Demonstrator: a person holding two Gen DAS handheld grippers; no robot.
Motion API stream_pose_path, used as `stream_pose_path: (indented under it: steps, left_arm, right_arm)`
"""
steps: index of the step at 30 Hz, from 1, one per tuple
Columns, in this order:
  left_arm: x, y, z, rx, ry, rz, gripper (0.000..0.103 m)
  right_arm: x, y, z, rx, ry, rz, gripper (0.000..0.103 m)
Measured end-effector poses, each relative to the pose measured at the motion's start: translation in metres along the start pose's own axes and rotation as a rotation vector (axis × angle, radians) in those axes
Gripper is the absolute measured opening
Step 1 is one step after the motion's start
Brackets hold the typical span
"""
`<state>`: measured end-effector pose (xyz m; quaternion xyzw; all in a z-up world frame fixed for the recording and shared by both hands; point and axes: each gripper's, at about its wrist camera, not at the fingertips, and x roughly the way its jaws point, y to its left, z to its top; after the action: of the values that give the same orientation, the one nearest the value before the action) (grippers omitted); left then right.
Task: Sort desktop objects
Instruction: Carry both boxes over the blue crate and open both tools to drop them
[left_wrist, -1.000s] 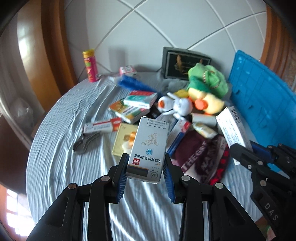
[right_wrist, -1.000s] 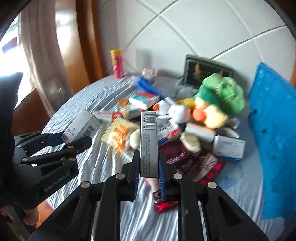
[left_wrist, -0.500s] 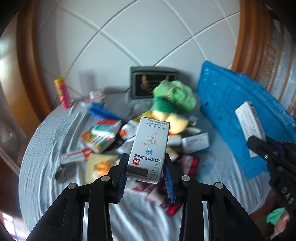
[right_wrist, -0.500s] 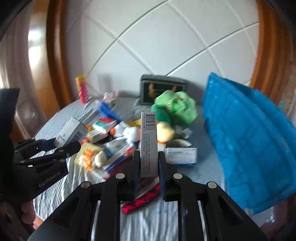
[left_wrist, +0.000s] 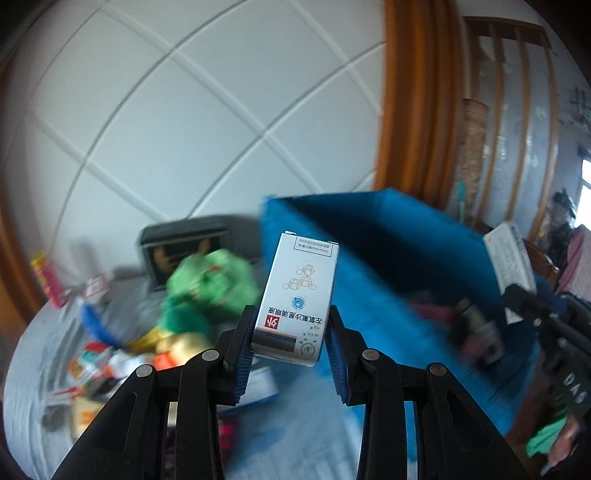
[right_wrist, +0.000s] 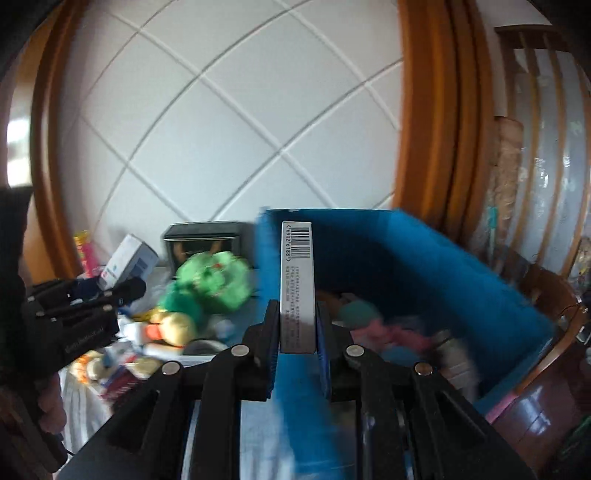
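Left wrist view has swung right since half a second ago: the blue bin (left_wrist: 388, 258), then seen as a wall at the right, now fills the middle and shows its inside, and the table (left_wrist: 33, 354) with its clutter has slid to the lower left and blurred. The left gripper (left_wrist: 291, 349) still has its jaws closed on the white box (left_wrist: 299, 295), held upright in front of the bin's near left corner. Its print is upside down: a red square logo, a row of Chinese characters too small to read, and a hexagon drawing. At the right edge the right gripper (left_wrist: 517, 295) bears "DAS" and holds the second box (left_wrist: 508, 254) over the bin.

Right wrist view has turned the same way. The right gripper (right_wrist: 297, 341) keeps its jaws shut on the narrow box (right_wrist: 297, 280), edge-on, with a barcode reading "69026188" at the top, above the bin's (right_wrist: 424, 258) near left wall. Soft pink and green things lie blurred inside. The green plush (right_wrist: 210, 280) sits left of the bin.
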<state>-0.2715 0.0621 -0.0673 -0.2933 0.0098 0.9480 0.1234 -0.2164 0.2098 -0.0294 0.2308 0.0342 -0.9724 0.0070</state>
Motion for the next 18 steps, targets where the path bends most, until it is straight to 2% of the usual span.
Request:
stream_pose_path:
  steps: [4, 6, 9, 14, 18]
  left_arm:
    - [0.017, -0.078, 0.031, 0.024, -0.029, -0.042, 0.035]
    - [0.029, -0.114, 0.033, 0.051, 0.007, -0.058, 0.035]
    - [0.04, -0.146, 0.028, 0.077, 0.05, -0.06, 0.035]
    - [0.049, -0.177, 0.02, 0.101, 0.096, -0.044, 0.035]
    - [0.052, -0.185, 0.016, 0.111, 0.091, -0.025, 0.036]
  right_arm:
    - [0.009, -0.078, 0.002, -0.005, 0.033, -0.034, 0.018]
    - [0.016, -0.111, -0.004, 0.001, 0.063, -0.039, 0.018]
    - [0.029, -0.142, -0.017, 0.021, 0.1, -0.029, 0.018]
    - [0.041, -0.177, -0.032, 0.058, 0.127, -0.01, 0.018]
    - [0.047, -0.188, -0.042, 0.072, 0.131, 0.004, 0.018]
